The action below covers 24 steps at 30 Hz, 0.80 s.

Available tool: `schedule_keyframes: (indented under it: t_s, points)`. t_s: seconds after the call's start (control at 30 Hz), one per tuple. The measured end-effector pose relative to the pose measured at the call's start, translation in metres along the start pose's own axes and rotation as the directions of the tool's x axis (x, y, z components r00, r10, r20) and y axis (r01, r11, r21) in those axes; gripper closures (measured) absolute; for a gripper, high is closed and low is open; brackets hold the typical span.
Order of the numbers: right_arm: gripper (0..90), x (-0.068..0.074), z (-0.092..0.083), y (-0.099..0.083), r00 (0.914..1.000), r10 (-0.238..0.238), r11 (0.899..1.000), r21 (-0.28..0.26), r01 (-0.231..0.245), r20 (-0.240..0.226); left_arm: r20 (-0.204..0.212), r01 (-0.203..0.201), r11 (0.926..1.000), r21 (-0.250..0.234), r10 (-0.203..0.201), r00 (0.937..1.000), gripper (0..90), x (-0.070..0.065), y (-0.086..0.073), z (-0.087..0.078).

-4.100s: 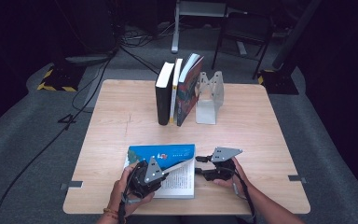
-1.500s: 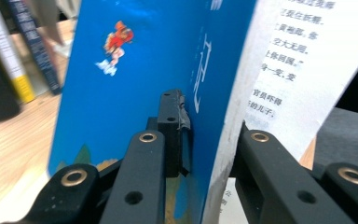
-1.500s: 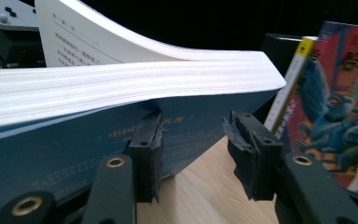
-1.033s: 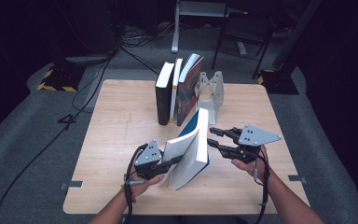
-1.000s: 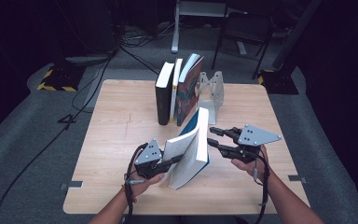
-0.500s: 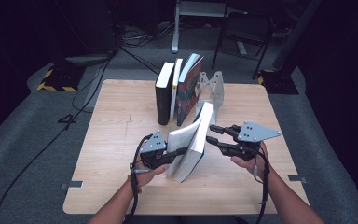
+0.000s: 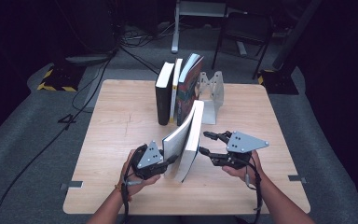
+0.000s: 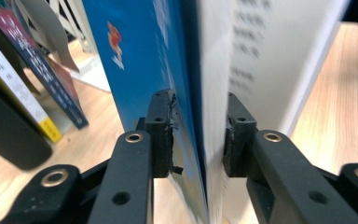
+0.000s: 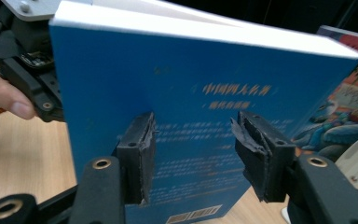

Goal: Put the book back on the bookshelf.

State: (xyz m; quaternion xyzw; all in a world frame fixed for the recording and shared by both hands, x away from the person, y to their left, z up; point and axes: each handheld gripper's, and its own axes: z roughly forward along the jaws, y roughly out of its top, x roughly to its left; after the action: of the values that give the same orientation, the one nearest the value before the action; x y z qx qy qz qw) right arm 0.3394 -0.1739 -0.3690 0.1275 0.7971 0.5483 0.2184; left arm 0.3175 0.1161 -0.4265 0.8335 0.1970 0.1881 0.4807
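A blue-covered paperback (image 7: 189, 140) stands on edge mid-table, its pages fanned slightly apart. My left gripper (image 7: 171, 161) reaches in from the left. In the left gripper view its jaws (image 8: 198, 135) straddle the blue cover (image 8: 140, 56) and a block of pages. They have just been opening, and a thin gap shows at the cover side. My right gripper (image 7: 204, 142) sits right of the book. Its jaws (image 9: 193, 149) have also been opening and stand apart facing the back cover (image 9: 191, 70), with nothing between them.
Three books (image 7: 175, 91) stand upright at the back of the wooden table (image 7: 121, 116), leaning on a metal bookend (image 7: 212, 93). The same books (image 8: 9, 116) appear left in the left gripper view. A colourful cover (image 9: 349, 107) lies right of the paperback.
The paperback went from lying flat to tilted, then upright. In the last half second the left gripper slid back toward the person, and both sets of jaws look wider.
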Motion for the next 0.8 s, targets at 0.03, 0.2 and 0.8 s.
schedule_keyframes:
  t_s: [0.03, 0.2, 0.8]
  points:
    - [47.6, 0.001, 0.001, -0.002, 0.9999, 0.001, 1.000, 0.001, -0.001, -0.011, -0.001, -0.002, 0.9999, 0.012, 0.002, 1.0000, 67.3, -0.002, -0.001, -0.001]
    - [47.4, 0.008, 0.008, -0.016, 0.9996, 0.003, 0.999, 0.041, -0.002, -0.027, 0.022, -0.008, 0.9951, 0.099, 0.006, 0.9998, 60.6, -0.016, -0.016, -0.003]
    - [43.6, 0.020, 0.043, -0.044, 0.9992, 0.040, 0.991, 0.125, -0.040, 0.005, -0.079, 0.142, 0.9848, 0.100, -0.134, 0.9879, 23.0, -0.045, -0.025, 0.037]
